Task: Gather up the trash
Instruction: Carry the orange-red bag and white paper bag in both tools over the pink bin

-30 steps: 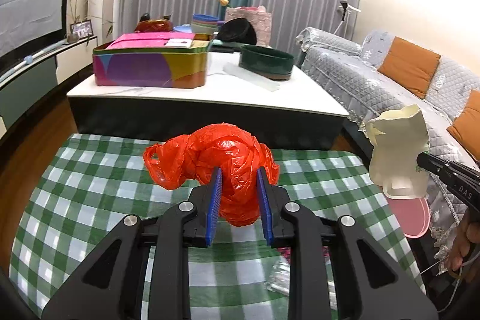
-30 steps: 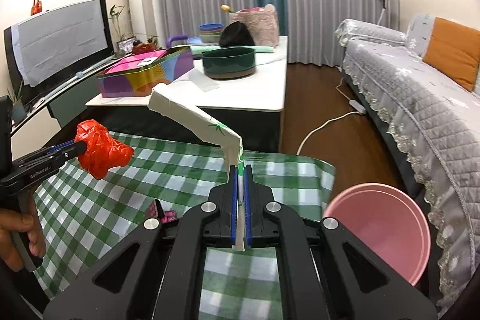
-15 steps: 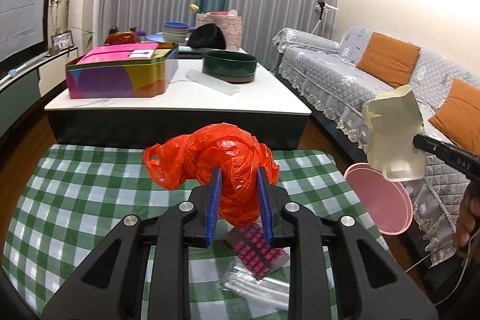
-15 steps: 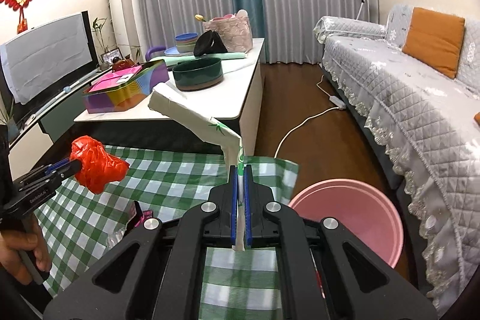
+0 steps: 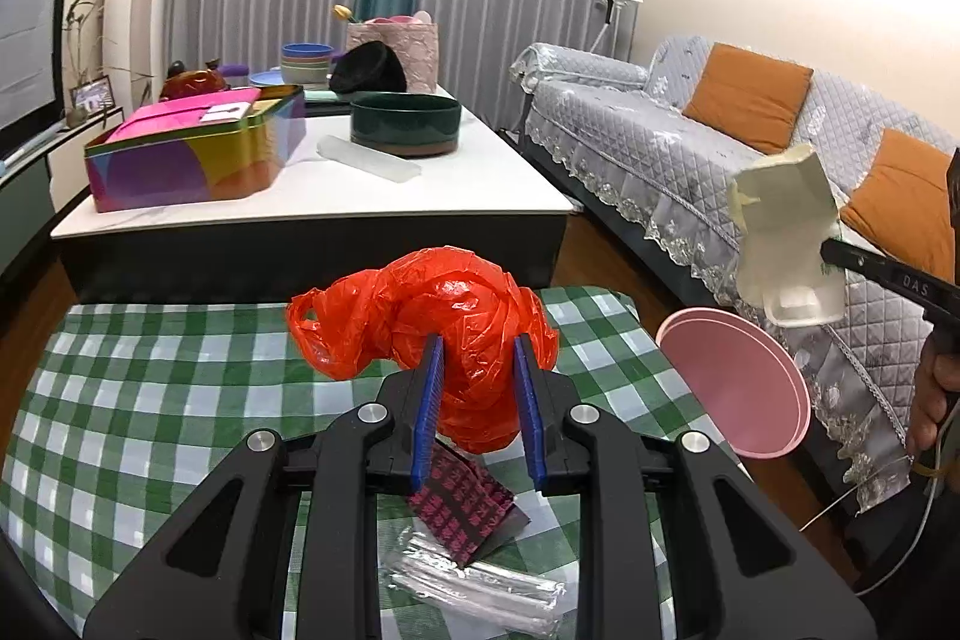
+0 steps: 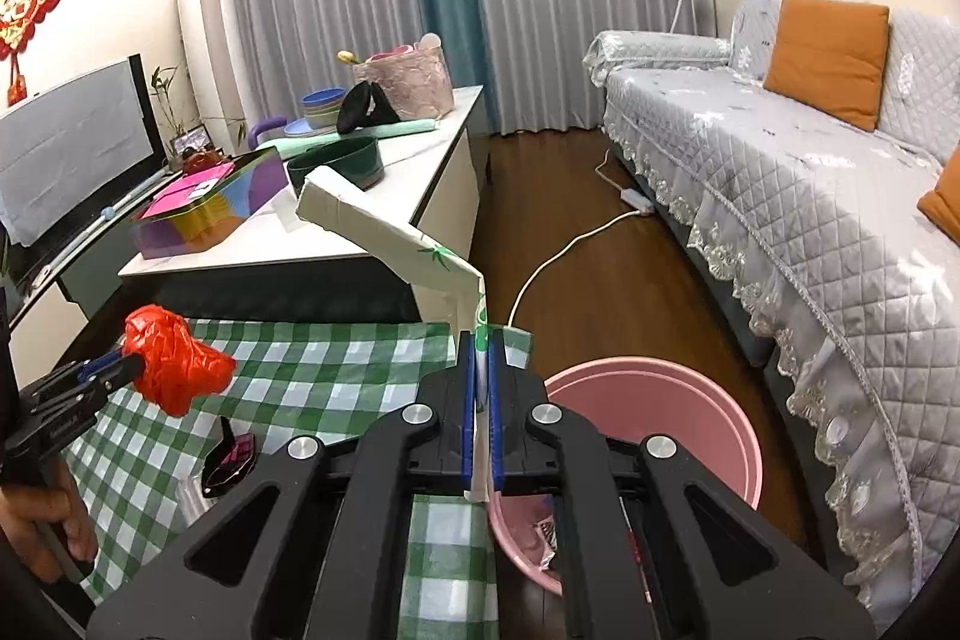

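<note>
My left gripper (image 5: 478,358) is shut on a crumpled red plastic bag (image 5: 444,316), held above the green checked tablecloth (image 5: 150,388). The same bag (image 6: 174,367) shows at the left of the right wrist view, in the left gripper (image 6: 129,370). My right gripper (image 6: 480,358) is shut on a flattened white paper carton (image 6: 384,235) that sticks up and to the left. That carton (image 5: 786,244) hangs over the pink bin (image 5: 735,388) in the left wrist view. The pink bin (image 6: 660,400) stands on the floor by the cloth's right edge, with scraps inside.
A dark pink-patterned wrapper (image 5: 462,508) and a clear plastic wrapper (image 5: 474,586) lie on the cloth below the left gripper. Behind stands a white coffee table (image 5: 312,202) with a colourful tin and bowls. A grey sofa (image 6: 780,172) runs along the right; a cable (image 6: 564,250) crosses the floor.
Both grippers have swung to the right with their loads still held. The pink bin has come further into both views and the wrappers on the cloth have appeared under the left gripper.
</note>
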A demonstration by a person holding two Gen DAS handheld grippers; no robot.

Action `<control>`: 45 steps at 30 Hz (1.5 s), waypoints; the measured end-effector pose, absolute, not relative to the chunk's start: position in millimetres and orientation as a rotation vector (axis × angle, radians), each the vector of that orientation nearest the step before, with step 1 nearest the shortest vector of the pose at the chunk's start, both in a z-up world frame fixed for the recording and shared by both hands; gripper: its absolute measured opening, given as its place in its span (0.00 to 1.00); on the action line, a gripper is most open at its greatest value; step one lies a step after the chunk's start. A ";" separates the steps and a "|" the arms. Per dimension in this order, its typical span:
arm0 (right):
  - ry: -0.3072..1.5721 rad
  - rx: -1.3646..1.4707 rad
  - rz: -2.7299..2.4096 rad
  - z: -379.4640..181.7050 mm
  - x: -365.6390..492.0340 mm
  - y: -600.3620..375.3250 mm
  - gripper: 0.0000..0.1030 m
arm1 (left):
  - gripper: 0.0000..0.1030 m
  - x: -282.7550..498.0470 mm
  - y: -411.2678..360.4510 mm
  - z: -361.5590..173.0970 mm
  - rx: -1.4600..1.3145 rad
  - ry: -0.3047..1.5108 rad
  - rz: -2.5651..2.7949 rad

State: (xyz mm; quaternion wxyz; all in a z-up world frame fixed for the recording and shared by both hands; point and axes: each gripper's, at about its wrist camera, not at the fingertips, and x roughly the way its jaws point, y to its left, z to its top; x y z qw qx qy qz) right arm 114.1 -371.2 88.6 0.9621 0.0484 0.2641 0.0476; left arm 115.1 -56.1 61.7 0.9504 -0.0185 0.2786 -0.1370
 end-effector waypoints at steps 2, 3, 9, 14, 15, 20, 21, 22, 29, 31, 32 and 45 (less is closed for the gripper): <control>0.521 0.087 0.082 90.9 114.0 -376.9 0.04 | 0.23 115.8 -61.0 60.9 -0.031 0.567 -0.286; 0.518 0.100 0.076 90.8 114.4 -381.7 0.04 | 0.23 116.2 -63.4 60.4 -0.028 0.568 -0.289; 0.530 0.149 0.049 86.2 120.5 -398.6 0.04 | 0.23 119.4 -75.9 53.9 -0.011 0.580 -0.306; 0.525 0.143 0.046 86.9 121.8 -397.7 0.04 | 0.23 120.2 -77.9 51.0 -0.008 0.585 -0.311; 0.524 0.142 0.046 87.2 121.9 -396.9 0.04 | 0.23 120.3 -78.1 50.8 -0.009 0.585 -0.311; 0.528 0.150 0.040 86.2 123.1 -398.4 0.04 | 0.23 121.1 -78.2 50.9 -0.013 0.584 -0.309; 0.529 0.149 0.040 86.1 123.0 -398.1 0.04 | 0.23 121.1 -76.9 51.0 -0.015 0.584 -0.309; 0.529 0.147 0.040 86.2 123.0 -397.5 0.04 | 0.23 121.3 -77.3 50.6 -0.015 0.585 -0.309; 0.528 0.145 0.042 86.6 123.0 -397.6 0.04 | 0.23 119.6 -73.9 50.0 -0.019 0.582 -0.307; 0.527 0.144 0.041 86.3 122.9 -397.8 0.04 | 0.23 119.5 -73.4 50.0 -0.020 0.582 -0.307; 0.527 0.145 0.042 86.3 122.8 -397.9 0.04 | 0.23 119.4 -73.5 49.9 -0.020 0.581 -0.307; 0.524 0.154 0.035 88.0 122.6 -402.2 0.04 | 0.23 119.2 -73.5 49.9 -0.018 0.582 -0.309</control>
